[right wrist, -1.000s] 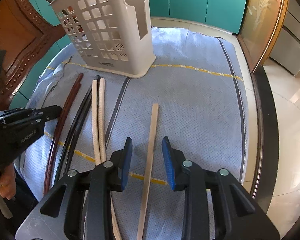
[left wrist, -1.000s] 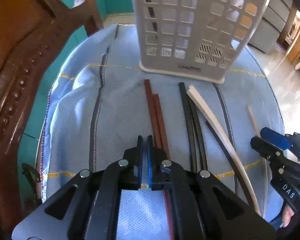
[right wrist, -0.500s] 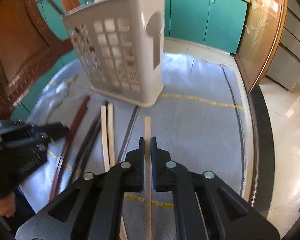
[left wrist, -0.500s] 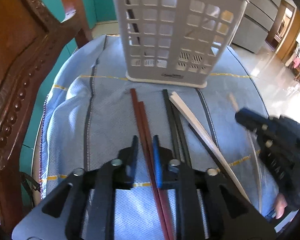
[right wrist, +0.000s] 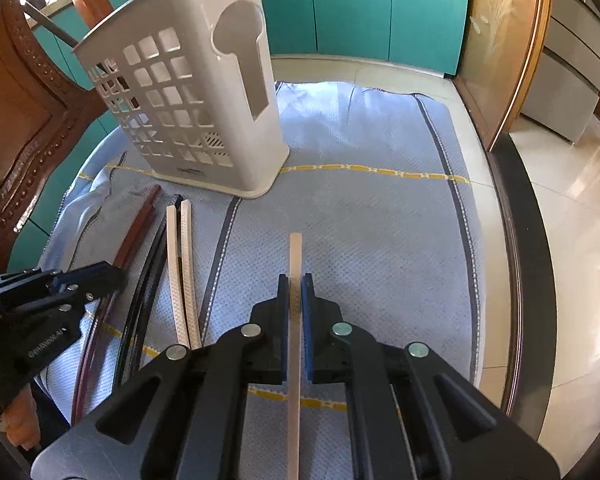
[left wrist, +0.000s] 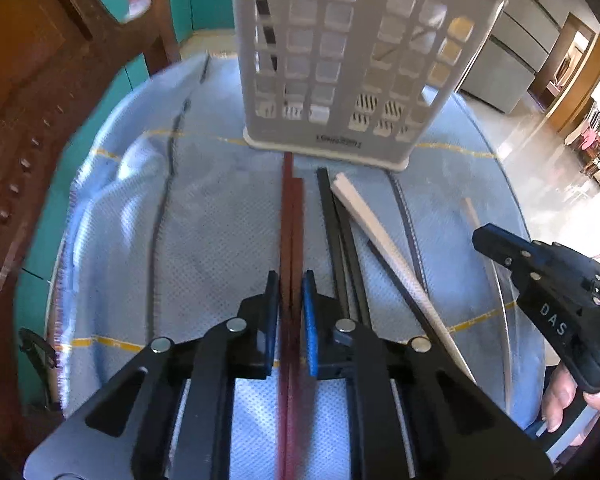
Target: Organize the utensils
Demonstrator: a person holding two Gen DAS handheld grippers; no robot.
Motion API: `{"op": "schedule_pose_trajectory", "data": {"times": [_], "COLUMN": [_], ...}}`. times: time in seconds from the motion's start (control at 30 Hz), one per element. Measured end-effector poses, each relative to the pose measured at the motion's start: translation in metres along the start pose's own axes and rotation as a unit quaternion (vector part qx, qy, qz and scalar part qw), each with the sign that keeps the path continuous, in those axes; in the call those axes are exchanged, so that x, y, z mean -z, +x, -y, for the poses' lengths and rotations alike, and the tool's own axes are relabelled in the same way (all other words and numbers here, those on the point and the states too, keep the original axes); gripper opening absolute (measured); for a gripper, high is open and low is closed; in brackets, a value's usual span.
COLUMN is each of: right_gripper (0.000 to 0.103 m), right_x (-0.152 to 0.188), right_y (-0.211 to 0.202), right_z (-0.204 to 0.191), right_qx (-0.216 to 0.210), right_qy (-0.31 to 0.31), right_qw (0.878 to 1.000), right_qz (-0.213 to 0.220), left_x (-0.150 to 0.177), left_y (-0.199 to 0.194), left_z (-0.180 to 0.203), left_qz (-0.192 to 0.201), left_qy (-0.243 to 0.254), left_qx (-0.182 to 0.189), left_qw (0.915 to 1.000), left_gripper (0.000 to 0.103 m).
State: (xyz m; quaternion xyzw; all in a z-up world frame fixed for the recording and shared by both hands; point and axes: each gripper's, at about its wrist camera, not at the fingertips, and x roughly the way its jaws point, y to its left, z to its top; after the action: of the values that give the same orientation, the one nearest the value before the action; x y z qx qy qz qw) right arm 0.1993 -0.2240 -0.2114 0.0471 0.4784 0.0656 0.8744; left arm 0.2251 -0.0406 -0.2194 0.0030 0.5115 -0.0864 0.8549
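Observation:
A pair of brown chopsticks point(left wrist: 291, 216) lies on the blue cloth, pointing at the white slotted basket point(left wrist: 340, 60). My left gripper point(left wrist: 291, 280) straddles the pair; its jaws are closing and the pads touch both sides. Right of it lie black chopsticks point(left wrist: 340, 232) and white chopsticks point(left wrist: 372, 228). In the right wrist view my right gripper point(right wrist: 295, 280) is shut on a single light wooden chopstick point(right wrist: 295, 252), whose tip sticks out ahead over the cloth. The basket point(right wrist: 188, 100) stands at the far left there, and the left gripper point(right wrist: 108, 274) shows at the left edge.
A blue cloth point(right wrist: 360, 220) with yellow and dark stripes covers the round table, whose dark rim point(right wrist: 516, 280) curves along the right. A carved wooden chair point(left wrist: 40, 120) stands close on the left. Teal cabinets point(right wrist: 360, 12) line the far wall. A hand point(left wrist: 560, 396) holds the right gripper.
My left gripper opened, shifted over the brown chopsticks and narrowed onto them. The right gripper went from open around the light chopstick to shut on it. Both views tilted up a little.

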Motion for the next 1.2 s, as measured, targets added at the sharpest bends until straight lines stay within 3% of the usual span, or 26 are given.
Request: {"op": "schedule_pose_trajectory", "data": {"times": [0.2, 0.4, 0.57, 0.77, 1.0, 1.1, 1.2], "right_gripper": [0.007, 0.008, 0.021, 0.026, 0.03, 0.03, 0.03], "right_x": [0.0, -0.001, 0.001, 0.004, 0.004, 0.006, 0.006], "right_y": [-0.004, -0.009, -0.007, -0.002, -0.001, 0.0, -0.002], "right_z": [0.002, 0.002, -0.002, -0.001, -0.005, -0.006, -0.001], "right_qx": [-0.005, -0.011, -0.008, 0.0, -0.007, -0.008, -0.006], "right_qy": [0.002, 0.001, -0.011, -0.01, -0.013, -0.018, -0.014], "right_qw": [1.0, 1.0, 1.0, 1.0, 1.0, 0.999, 0.999], "right_qz": [0.001, 0.005, -0.008, -0.022, -0.025, -0.028, -0.028], "left_x": [0.007, 0.007, -0.002, -0.008, -0.046, -0.049, -0.049], "left_y": [-0.018, -0.025, -0.006, 0.017, 0.038, 0.052, 0.061], "left_z": [-0.013, -0.04, -0.049, -0.036, -0.033, -0.027, -0.027], "left_qz": [0.017, 0.022, 0.009, -0.009, 0.005, -0.009, -0.014], "left_qy": [-0.006, -0.036, -0.064, -0.051, -0.073, -0.068, -0.067], "left_qx": [0.029, 0.014, 0.008, -0.003, -0.005, -0.034, -0.041], "left_qw": [0.9994, 0.999, 0.9979, 0.9987, 0.9973, 0.997, 0.9968], "left_gripper": [0.013, 0.013, 0.013, 0.015, 0.018, 0.018, 0.019]}}
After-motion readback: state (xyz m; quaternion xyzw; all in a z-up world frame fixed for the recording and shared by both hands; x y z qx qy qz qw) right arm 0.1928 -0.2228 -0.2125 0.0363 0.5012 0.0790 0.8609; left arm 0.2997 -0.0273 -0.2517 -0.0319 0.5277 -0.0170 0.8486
